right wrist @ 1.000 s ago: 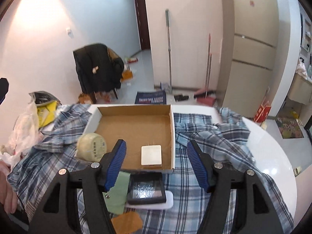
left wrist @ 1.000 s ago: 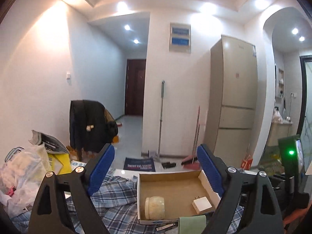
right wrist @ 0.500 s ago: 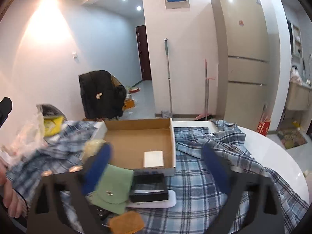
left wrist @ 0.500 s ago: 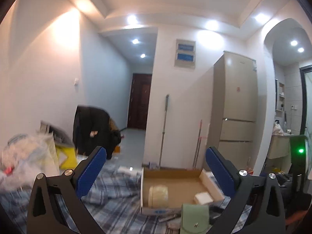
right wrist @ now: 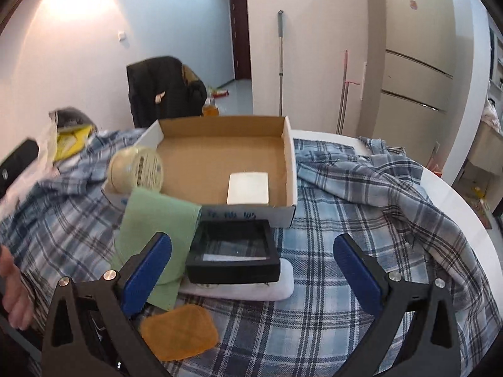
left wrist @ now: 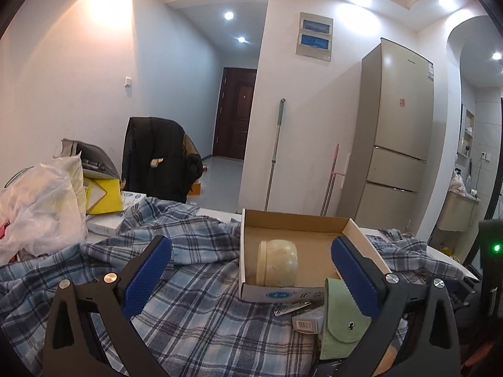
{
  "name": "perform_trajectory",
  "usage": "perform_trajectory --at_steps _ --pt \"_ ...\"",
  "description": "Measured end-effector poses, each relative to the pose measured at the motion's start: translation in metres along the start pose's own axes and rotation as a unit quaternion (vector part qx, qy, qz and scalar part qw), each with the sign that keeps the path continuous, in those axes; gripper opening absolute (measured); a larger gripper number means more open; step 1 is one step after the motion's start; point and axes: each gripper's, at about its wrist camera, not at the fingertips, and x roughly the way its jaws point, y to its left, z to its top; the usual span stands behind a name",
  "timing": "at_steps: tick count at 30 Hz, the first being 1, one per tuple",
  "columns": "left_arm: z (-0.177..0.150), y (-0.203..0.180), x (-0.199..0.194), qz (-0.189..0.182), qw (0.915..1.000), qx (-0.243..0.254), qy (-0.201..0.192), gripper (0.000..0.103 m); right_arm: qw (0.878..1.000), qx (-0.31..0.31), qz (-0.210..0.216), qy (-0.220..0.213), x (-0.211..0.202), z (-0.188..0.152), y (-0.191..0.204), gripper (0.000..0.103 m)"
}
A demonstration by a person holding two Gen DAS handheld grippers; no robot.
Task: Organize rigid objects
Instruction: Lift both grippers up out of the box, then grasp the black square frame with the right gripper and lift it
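L claw (left wrist: 250, 275) is spread wide w/ nothing between its blue pads, hovering above the plaid cloth (left wrist: 195, 270) that covers the bench (right wrist: 449, 194). R claw (right wrist: 251, 271) is likewise released and holds nothing, poised over the clutter in front of the cardboard box (right wrist: 290, 169). The box sits open on the cloth, roughly mid-bench. Inside it, at the near-left corner, a cream round jar (right wrist: 136, 169) lies on its side, label end facing the R cam; in the L view the same jar (left wrist: 276, 262) rests against the box's front wall. A white flat square item (right wrist: 248, 188) lies on the box floor near the front-right corner. Just outside the box's front wall: a black framed case (right wrist: 232, 256) stacked on a white oblong pad (right wrist: 283, 287), touching it; a green pouch (right wrist: 154, 235) beside the case on the left, partly behind the R claw's left finger. In the L view the green pouch (left wrist: 341, 317) shows a snap button and sits right beside that claw's right finger. An orange-brown patch (right wrist: 179, 331) lies on the cloth nearest the R cam. L view also shows nail clippers (left wrist: 290, 304) and a small barcoded box (left wrist: 308, 320) on the cloth, just in front of the cardboard box. A hand (right wrist: 14, 292) shows at the R view's left edge.
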Motion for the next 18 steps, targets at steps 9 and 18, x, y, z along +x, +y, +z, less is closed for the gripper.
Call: perform_trajectory --at_steps 9,18 --pt "-0.002 -0.003 -0.002 0.005 1.0 0.006 -0.004 0.103 0.999 -0.007 0.01 0.039 0.016 -0.005 0.002 0.085" --pt "-0.002 -0.005 -0.002 0.005 0.9999 0.01 -0.002 0.103 0.998 -0.01 0.013 0.069 0.013 -0.006 0.003 0.069"
